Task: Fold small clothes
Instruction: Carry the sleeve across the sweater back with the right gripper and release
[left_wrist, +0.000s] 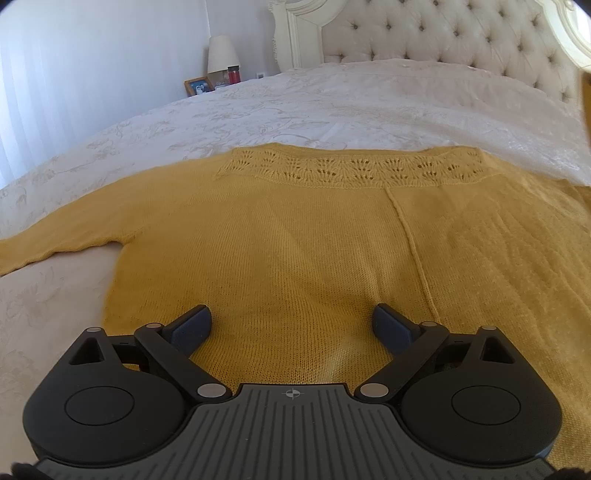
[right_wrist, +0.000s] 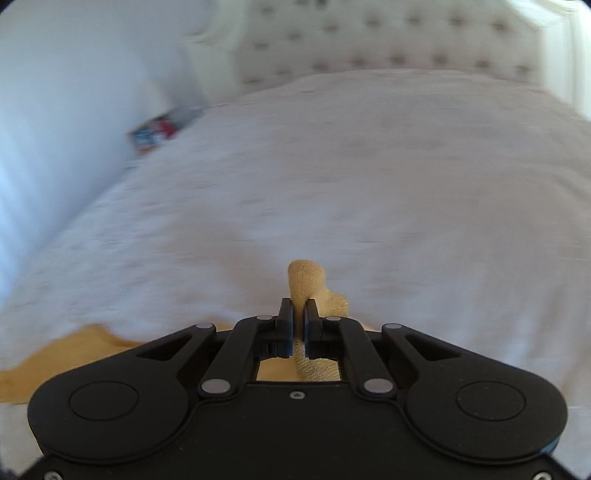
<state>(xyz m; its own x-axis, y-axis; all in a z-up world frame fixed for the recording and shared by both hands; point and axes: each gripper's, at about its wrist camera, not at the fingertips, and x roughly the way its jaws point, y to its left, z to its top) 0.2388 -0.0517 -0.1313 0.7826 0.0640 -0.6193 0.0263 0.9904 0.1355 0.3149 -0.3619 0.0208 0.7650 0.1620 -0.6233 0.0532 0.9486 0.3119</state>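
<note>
A mustard-yellow knitted sweater (left_wrist: 295, 240) lies spread flat on the white bedspread (left_wrist: 295, 107), its lace-patterned band at the far side and one sleeve stretching to the left. My left gripper (left_wrist: 291, 325) hovers just over the near part of the sweater, jaws wide apart with only flat cloth under them. In the blurred right wrist view, my right gripper (right_wrist: 299, 314) is shut on a bunched piece of the yellow sweater (right_wrist: 306, 280), which sticks up past the fingertips above the bed. More yellow cloth (right_wrist: 85, 343) shows low at the left.
A tufted cream headboard (left_wrist: 443, 33) stands at the far end of the bed. A lamp (left_wrist: 221, 55), a red jar (left_wrist: 233, 74) and a framed picture (left_wrist: 198, 85) sit on a bedside stand at the far left. White curtains (left_wrist: 55, 92) hang on the left.
</note>
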